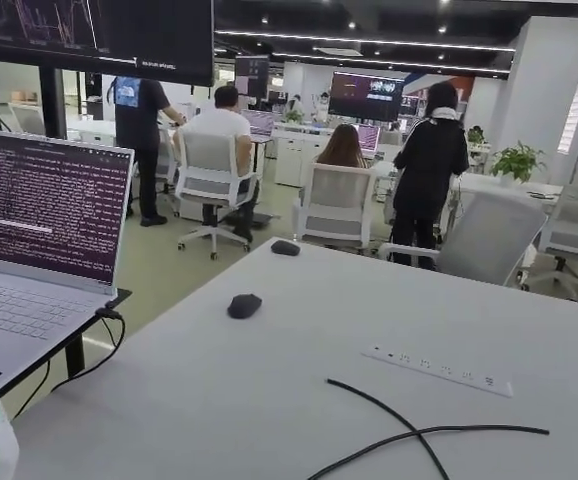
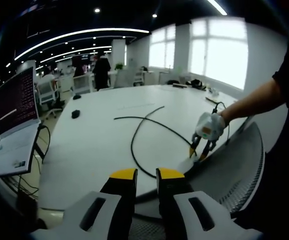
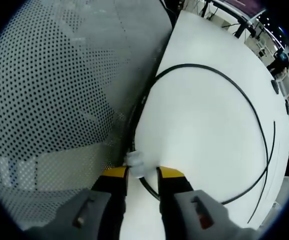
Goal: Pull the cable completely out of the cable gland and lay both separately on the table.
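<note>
A long black cable (image 1: 419,432) lies in crossing loops on the white table (image 1: 269,400). In the left gripper view the cable (image 2: 139,125) runs toward the table's near edge, where a gloved hand holds my right gripper (image 2: 199,153). In its own view, my right gripper (image 3: 143,172) is shut on the small white cable gland (image 3: 134,161) at the table edge, with the cable (image 3: 244,95) passing through the gland and looping away. My left gripper (image 2: 146,175) hovers off the table edge, its jaws close together with nothing between them.
A grey mesh chair back (image 3: 49,90) stands against the table edge by the gland. An open laptop (image 1: 39,210) sits at the left. A black mouse (image 1: 244,305) and a white power strip (image 1: 439,370) lie on the table. People sit and stand at desks behind.
</note>
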